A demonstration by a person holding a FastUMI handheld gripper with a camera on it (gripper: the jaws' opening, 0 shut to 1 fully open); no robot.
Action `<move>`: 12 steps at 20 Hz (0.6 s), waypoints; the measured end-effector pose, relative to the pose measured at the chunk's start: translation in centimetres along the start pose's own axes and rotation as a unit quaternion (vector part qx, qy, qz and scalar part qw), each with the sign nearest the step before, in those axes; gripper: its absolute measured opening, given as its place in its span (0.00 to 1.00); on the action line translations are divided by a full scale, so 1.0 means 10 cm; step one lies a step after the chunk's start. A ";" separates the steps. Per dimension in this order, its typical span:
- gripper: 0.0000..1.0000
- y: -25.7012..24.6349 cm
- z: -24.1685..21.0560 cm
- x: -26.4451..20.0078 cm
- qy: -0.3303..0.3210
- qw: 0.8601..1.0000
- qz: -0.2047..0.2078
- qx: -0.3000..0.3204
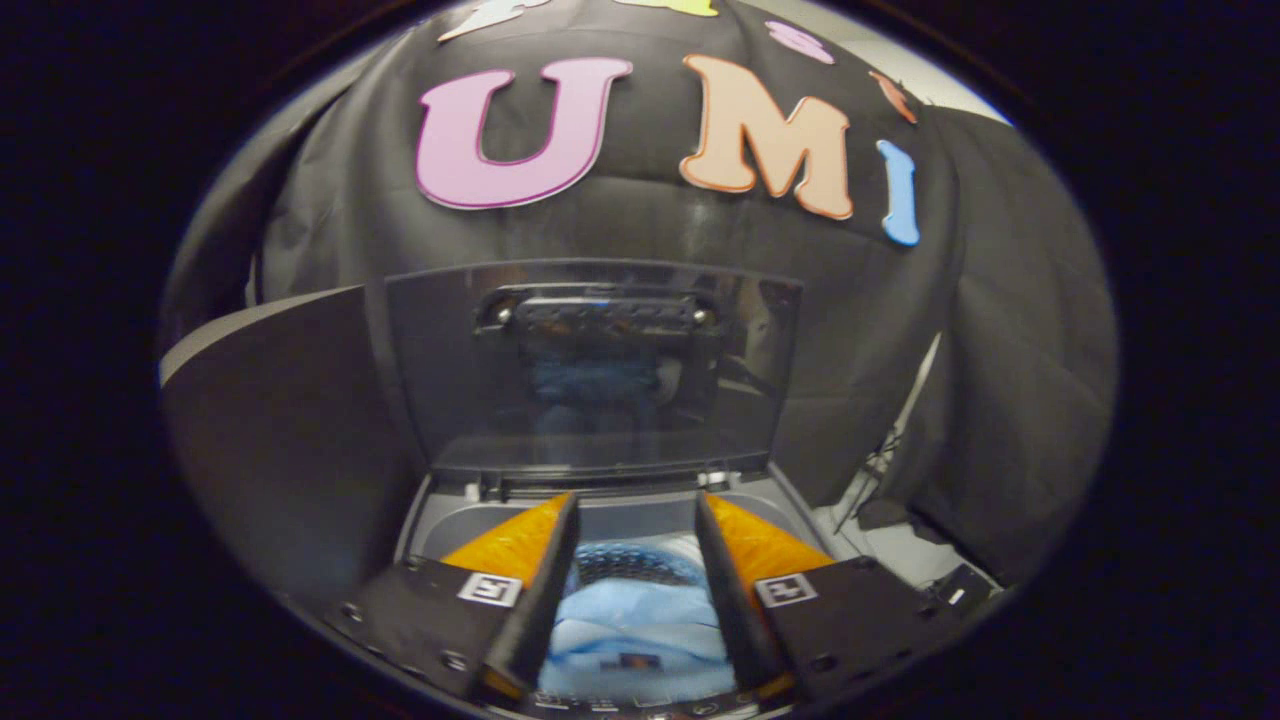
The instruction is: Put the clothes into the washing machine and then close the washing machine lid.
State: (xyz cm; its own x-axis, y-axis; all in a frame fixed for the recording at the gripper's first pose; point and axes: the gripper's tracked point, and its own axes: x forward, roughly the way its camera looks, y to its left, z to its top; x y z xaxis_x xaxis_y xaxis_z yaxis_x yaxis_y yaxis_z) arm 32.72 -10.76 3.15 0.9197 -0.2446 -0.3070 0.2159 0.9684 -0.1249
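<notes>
Down inside the washing machine (600, 515), a light blue garment (640, 625) lies bunched in the drum (630, 562), whose perforated dark wall shows just past the cloth. Behind the opening, the tinted lid (590, 370) stands raised and upright, its dark handle (600, 315) near the top edge, with a faint reflection of the blue cloth in the pane. Over the drum hovers the gripper (636, 520), its fingers (545, 575) spread well apart and gripping nothing; the garment sits below and between them, seemingly untouched by either one. Black cloth hangs beyond the machine.
</notes>
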 end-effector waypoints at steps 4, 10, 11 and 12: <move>0.91 0.21 0.04 -0.11 -0.018 0.999 0.041 0.012; 0.98 0.24 -0.08 -0.29 -0.065 0.997 0.031 0.003; 0.99 0.21 -0.07 -0.32 -0.068 0.997 0.023 -0.002; 0.99 0.20 -0.03 -0.37 -0.076 0.997 0.021 -0.008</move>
State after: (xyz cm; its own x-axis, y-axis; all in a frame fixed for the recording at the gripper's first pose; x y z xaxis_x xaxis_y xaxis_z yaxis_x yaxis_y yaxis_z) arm 29.68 -7.92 3.78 0.9671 -0.1929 -0.1658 0.1724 0.9764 -0.1302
